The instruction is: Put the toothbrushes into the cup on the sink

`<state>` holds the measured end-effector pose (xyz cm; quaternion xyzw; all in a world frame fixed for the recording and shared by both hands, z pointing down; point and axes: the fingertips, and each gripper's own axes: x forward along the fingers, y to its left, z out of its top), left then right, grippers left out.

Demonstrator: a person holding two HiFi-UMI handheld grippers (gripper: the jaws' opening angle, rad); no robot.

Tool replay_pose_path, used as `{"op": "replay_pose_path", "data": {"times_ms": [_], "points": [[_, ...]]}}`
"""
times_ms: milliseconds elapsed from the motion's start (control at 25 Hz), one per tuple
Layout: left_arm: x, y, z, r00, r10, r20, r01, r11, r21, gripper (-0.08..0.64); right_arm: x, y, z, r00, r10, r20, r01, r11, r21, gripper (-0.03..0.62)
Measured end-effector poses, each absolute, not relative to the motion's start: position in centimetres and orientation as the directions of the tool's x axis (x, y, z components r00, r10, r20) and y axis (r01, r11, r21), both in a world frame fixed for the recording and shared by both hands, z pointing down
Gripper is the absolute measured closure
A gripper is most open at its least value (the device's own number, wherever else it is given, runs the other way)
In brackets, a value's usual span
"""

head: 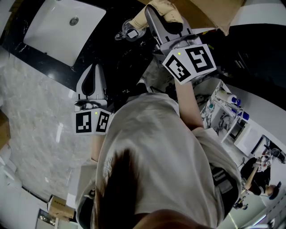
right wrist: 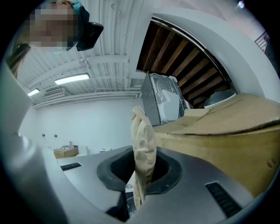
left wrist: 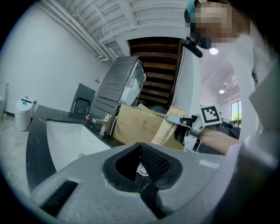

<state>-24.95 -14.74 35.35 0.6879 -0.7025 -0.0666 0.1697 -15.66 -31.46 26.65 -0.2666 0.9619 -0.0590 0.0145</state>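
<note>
The carrying step looks under way: the right gripper (right wrist: 140, 169) is clenched on a beige paper-wrapped packet (right wrist: 143, 140), presumably a toothbrush, standing upright between its pads. The glass cup (head: 129, 30) sits on the black counter (head: 118, 71) at top centre of the head view, just left of that gripper. Next, the packet's end must be lined up over the cup's mouth before letting go. The left gripper (left wrist: 141, 168) has its fingers together on nothing, lower left of the cup.

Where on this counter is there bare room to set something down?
Free: the black marble countertop strip between the white rectangular basin and the left tool, and the basin itself. Crowded: around the clear cup, where the right tool holds a beige paper packet beside the brown cardboard box.
</note>
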Motion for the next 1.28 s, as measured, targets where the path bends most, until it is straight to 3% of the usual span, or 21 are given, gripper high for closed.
{"op": "replay_pose_path", "data": {"times_ms": [1280], "points": [[-25.2, -14.7, 35.3, 0.001, -0.989, 0.146, -0.944, 0.047, 0.326, 0.545, -18.6, -31.6, 36.5, -0.866, -0.454, 0.211, -0.486, 0.864, -0.133, 0.546]]}}
